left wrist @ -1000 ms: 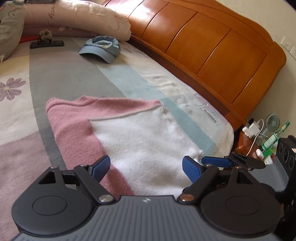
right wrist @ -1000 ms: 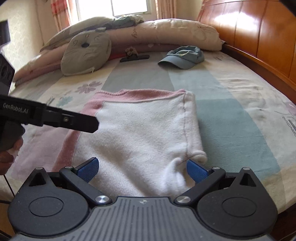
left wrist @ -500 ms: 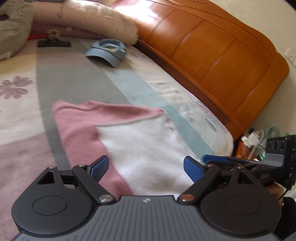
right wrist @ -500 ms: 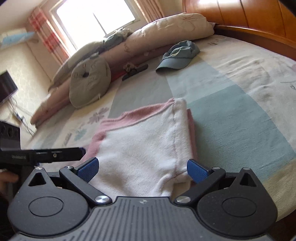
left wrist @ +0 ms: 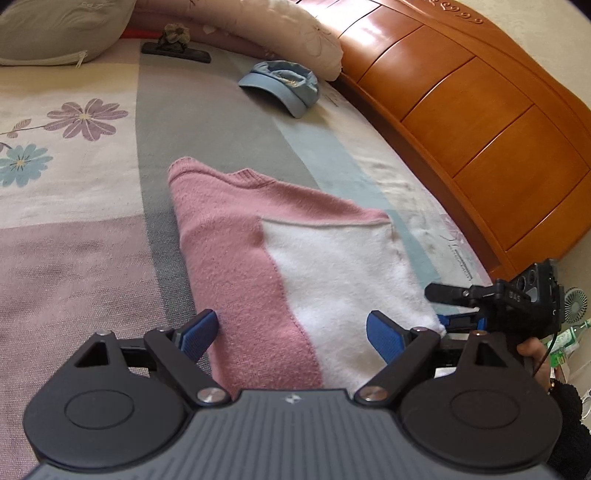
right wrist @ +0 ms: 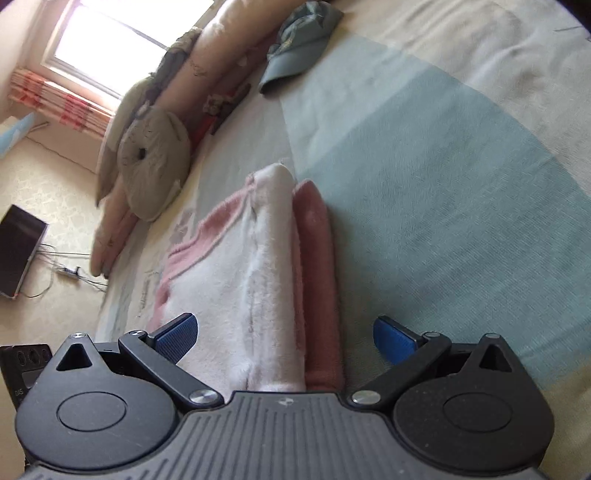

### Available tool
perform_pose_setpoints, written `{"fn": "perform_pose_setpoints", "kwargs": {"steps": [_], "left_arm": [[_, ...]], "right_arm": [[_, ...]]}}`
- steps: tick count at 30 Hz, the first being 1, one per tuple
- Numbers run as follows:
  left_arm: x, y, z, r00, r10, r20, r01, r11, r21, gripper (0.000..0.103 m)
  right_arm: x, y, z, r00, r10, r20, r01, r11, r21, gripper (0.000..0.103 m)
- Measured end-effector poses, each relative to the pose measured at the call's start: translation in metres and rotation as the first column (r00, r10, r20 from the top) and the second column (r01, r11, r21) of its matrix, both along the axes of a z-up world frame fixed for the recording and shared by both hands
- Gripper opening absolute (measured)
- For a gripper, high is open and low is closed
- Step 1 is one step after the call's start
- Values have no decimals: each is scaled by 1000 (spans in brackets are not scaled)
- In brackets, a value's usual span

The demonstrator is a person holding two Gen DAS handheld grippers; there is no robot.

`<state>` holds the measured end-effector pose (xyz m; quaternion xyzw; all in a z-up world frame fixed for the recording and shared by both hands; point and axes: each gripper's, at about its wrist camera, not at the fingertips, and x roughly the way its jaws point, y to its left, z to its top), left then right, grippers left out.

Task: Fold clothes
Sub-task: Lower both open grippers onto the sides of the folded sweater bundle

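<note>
The pink and white sweater lies partly folded on the bedspread, its long axis running away from both tools towards the blue cap and the pillows, with its near hem right at their fingers. The left gripper straddles the middle of that hem with jaws spread wide and nothing held, while the right gripper, equally wide and empty, lines up along the sweater's right folded edge. Both look about equally near, so the next fold probably starts from the near hem with 2 grips.
</note>
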<state>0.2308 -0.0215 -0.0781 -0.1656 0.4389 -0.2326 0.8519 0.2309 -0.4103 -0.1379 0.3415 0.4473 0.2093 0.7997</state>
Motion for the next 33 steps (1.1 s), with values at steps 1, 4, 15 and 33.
{"fn": "perform_pose_setpoints", "kwargs": {"steps": [1, 4, 15, 33], "left_arm": [[1, 0, 0, 1000, -3, 1, 3, 1000, 2, 88], [2, 1, -1, 1000, -6, 1, 6, 1000, 0, 88], [5, 12, -11, 1000, 6, -26, -8, 997, -71, 88], [49, 33, -56, 966, -50, -253, -41, 939, -341, 91]], "right_arm": [[1, -1, -1, 1000, -1, 7, 1, 1000, 13, 103], [0, -8, -6, 998, -61, 13, 59, 995, 82, 103], [4, 6, 0, 998, -60, 14, 60, 998, 13, 103], [29, 11, -12, 973, 204, -111, -181, 965, 190, 103]]}}
